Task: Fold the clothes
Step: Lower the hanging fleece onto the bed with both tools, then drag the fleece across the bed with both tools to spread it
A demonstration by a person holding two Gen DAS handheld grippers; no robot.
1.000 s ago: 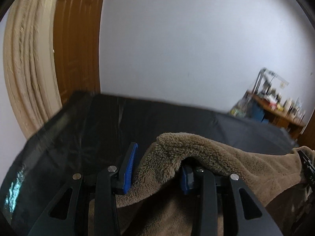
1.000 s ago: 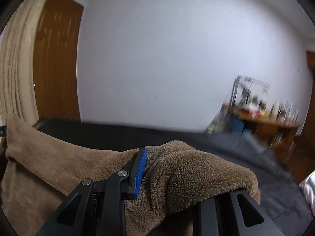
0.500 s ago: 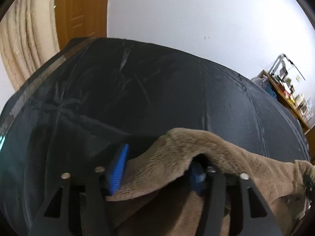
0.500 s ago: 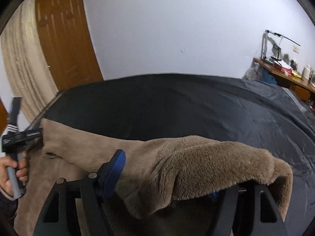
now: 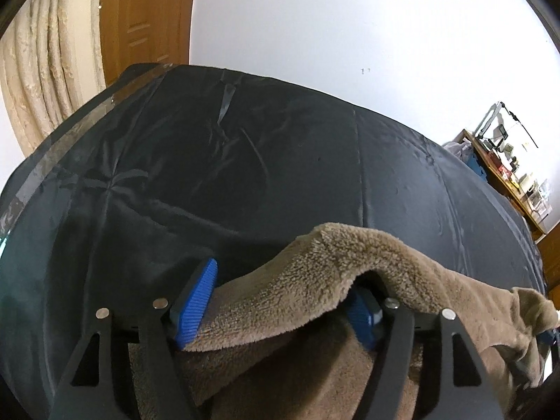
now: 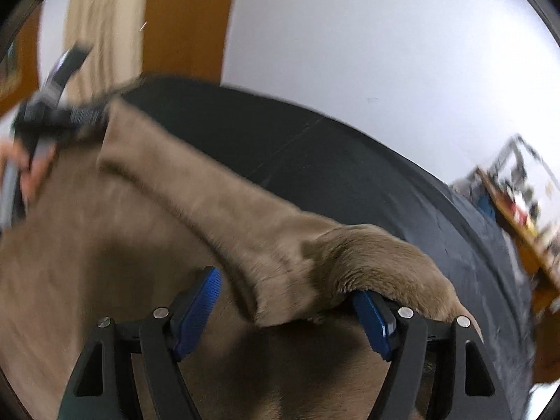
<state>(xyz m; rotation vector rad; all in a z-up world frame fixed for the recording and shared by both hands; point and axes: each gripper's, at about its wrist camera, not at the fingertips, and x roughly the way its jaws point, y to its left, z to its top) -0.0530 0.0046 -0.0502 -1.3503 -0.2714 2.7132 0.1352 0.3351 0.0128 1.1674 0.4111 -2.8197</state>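
Presently: fleece [image 5: 315, 280] draped over right pad of each gripper, edge spanning left gripper [image 5: 283, 301] to right gripper [image 6: 297, 301] above dark bed [image 5: 245, 175]. Jaws wide on both, clamping nothing. Bulk hanging below, toward holder; long axis across the bed.

Black bedcover [image 5: 280, 161], brown door [image 5: 147, 17] — beige curtain [image 5: 45, 52], cluttered wooden desk [image 5: 504, 175]

White wall [image 5: 350, 35] far; brown wooden door [image 5: 147, 17] and beige curtain [image 5: 42, 70] far left; cluttered wooden desk [image 5: 507, 171] right.
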